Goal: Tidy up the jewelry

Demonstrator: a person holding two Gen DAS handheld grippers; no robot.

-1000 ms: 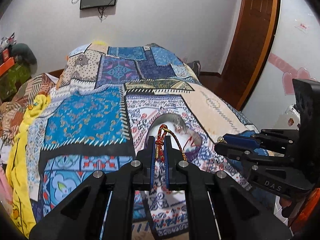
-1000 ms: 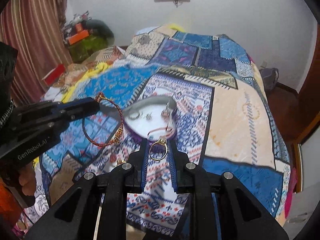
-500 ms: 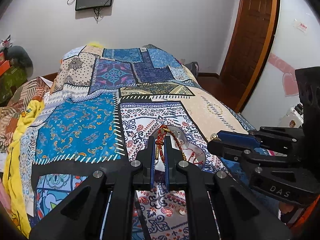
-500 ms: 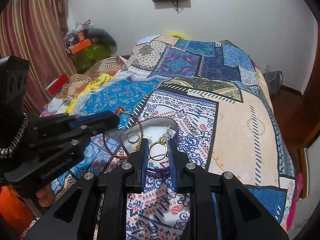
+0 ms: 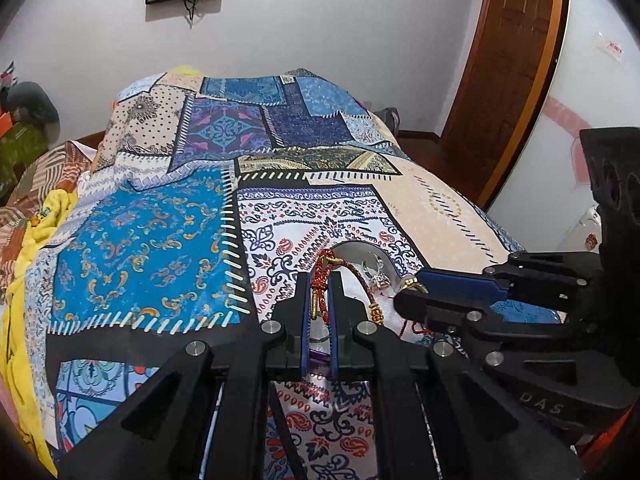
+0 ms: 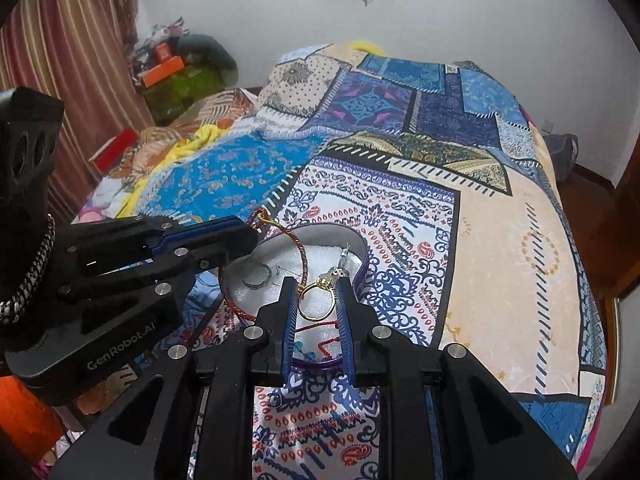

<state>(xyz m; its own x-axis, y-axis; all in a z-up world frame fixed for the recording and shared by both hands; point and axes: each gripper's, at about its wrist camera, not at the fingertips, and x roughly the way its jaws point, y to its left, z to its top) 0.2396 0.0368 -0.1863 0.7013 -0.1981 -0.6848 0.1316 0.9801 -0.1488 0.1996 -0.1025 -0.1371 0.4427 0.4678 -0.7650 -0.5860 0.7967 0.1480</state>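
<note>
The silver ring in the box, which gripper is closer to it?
Left. The left gripper, holding the red cord bracelet, hangs just above the silver ring. The right gripper, holding a gold ring, sits further along the box.

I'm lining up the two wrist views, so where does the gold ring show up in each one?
Left wrist: gold ring right of centre, at the right gripper tips.
Right wrist: low centre, pinched between that gripper's fingers.
Shared landmark: the white-lined heart-shaped box on the bedspread.
</note>
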